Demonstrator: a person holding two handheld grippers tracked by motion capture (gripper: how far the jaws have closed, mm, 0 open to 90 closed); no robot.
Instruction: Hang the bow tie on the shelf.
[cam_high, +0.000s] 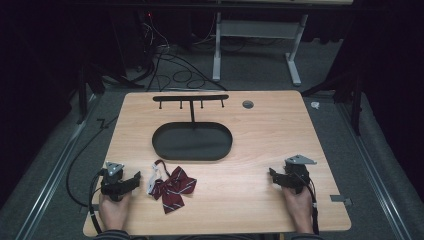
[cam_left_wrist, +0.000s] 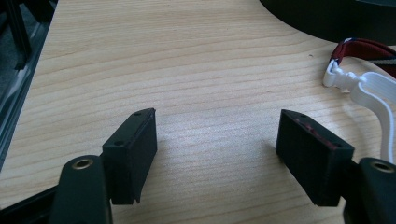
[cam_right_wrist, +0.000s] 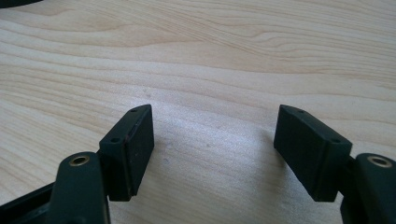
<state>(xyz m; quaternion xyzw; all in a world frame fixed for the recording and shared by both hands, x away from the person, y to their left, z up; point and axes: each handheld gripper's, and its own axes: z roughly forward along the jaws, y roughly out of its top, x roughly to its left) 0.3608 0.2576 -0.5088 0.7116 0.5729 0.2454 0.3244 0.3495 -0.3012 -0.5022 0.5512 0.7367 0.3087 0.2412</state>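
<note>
A dark red bow tie (cam_high: 173, 187) with thin stripes lies flat on the wooden table (cam_high: 270, 135), near the front left. Its white strap and clasp (cam_high: 152, 179) curl off its left side; the clasp (cam_left_wrist: 369, 88) also sits at the right edge of the left gripper view. My left gripper (cam_high: 131, 181) rests on the table just left of the tie, open, with bare wood between its jaws (cam_left_wrist: 217, 128). My right gripper (cam_high: 273, 176) rests at the front right, open, with nothing between its jaws (cam_right_wrist: 212, 123). A black stand with an oval base (cam_high: 192, 141) and a hook bar (cam_high: 190, 98) rises behind the tie.
A small round grommet (cam_high: 247, 104) sits in the table near the back edge. Cables (cam_high: 175, 70) lie on the floor behind the table, beside a white desk frame (cam_high: 255, 35). The stand's base (cam_left_wrist: 336, 18) fills the upper right of the left gripper view.
</note>
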